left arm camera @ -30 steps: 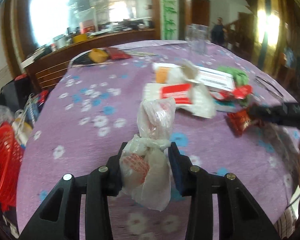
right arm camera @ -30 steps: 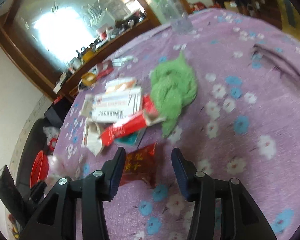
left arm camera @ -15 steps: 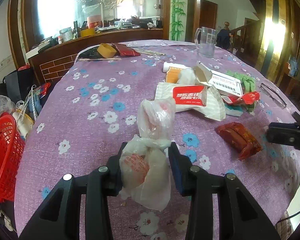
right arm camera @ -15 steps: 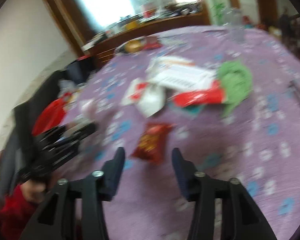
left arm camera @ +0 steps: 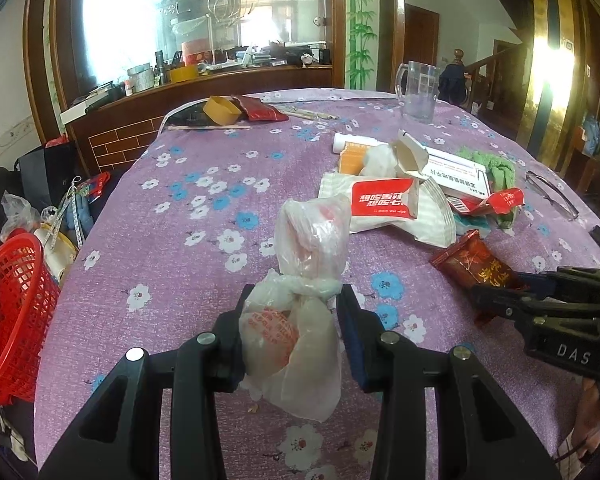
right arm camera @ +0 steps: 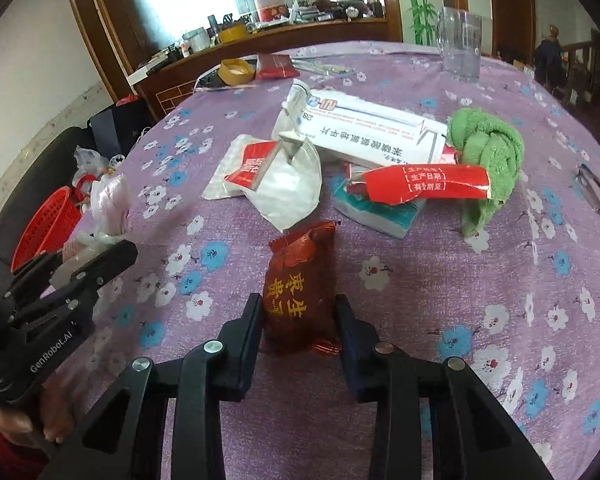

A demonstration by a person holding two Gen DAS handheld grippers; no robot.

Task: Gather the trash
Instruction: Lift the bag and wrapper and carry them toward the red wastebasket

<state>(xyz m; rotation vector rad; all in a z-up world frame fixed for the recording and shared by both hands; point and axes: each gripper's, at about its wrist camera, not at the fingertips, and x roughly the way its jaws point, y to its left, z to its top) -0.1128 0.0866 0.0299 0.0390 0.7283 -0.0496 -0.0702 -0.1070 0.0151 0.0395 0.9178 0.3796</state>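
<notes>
While the left gripper (left arm camera: 292, 312) is clamped on a knotted white plastic bag (left arm camera: 296, 316) held above the purple flowered tablecloth (left arm camera: 172, 248), the right gripper (right arm camera: 298, 314) has its fingers spread on either side of a dark red snack packet (right arm camera: 300, 280). That packet lies flat on the cloth, its near end already between the fingers, its long axis running away from the claw toward the far pile of wrappers. Nothing is pinched there yet.

Red basket (left arm camera: 8, 312) partly cropped
</notes>
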